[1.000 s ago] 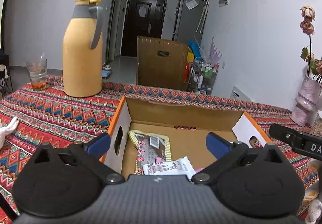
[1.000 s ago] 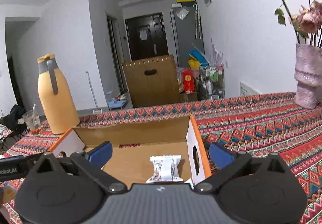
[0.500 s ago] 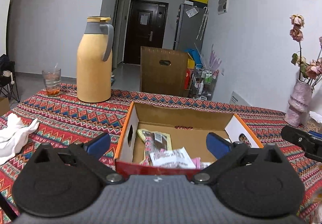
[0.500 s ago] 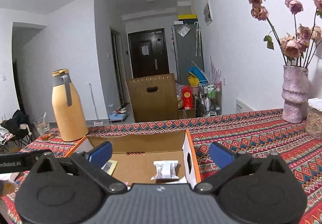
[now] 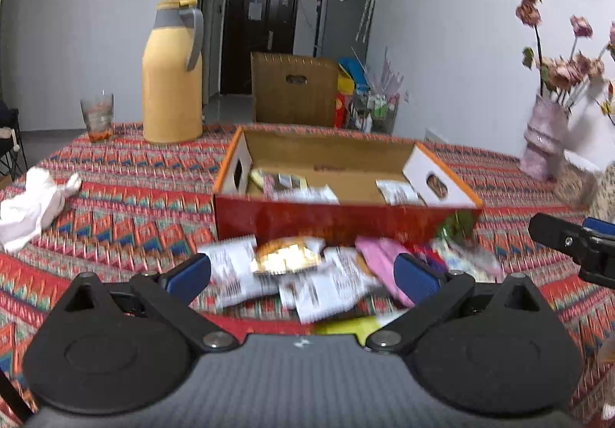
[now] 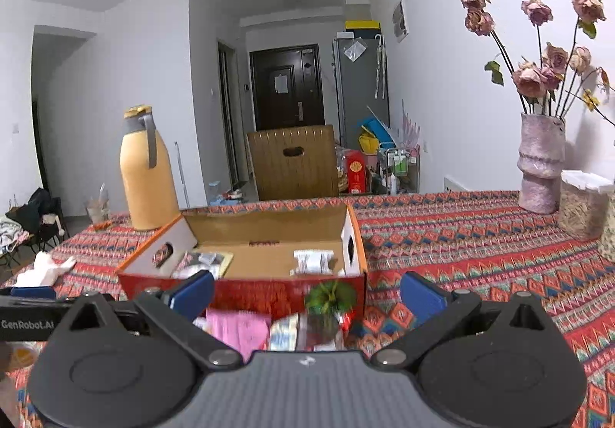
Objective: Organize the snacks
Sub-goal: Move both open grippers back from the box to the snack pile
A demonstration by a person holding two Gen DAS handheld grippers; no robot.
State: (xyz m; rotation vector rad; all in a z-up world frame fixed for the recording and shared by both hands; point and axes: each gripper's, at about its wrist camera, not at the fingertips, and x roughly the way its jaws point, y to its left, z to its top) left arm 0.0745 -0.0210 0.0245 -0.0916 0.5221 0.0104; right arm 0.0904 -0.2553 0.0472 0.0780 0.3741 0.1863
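Observation:
An open red and orange cardboard box (image 5: 346, 222) (image 6: 246, 293) stands on the patterned tablecloth and holds a few snack packets (image 5: 300, 189) (image 6: 313, 260). A loose pile of snack packets (image 5: 307, 274) (image 6: 269, 328) lies on the cloth in front of the box, white, pink and green among them. My left gripper (image 5: 303, 278) is open and empty, above the near side of the pile. My right gripper (image 6: 307, 295) is open and empty, just before the box's front wall, over the pile's right part. The right gripper's tip shows at the right edge of the left wrist view (image 5: 576, 247).
A yellow thermos jug (image 5: 173, 82) (image 6: 148, 174) and a glass (image 5: 97, 114) stand at the far left. A crumpled white tissue (image 5: 34, 201) lies left. A pink vase of dried roses (image 6: 540, 159) and a lidded jar (image 6: 584, 205) stand at the right.
Both grippers have pulled back from over the box toward the near table edge. The box's front wall and the loose packet pile have come into view. Both stay open.

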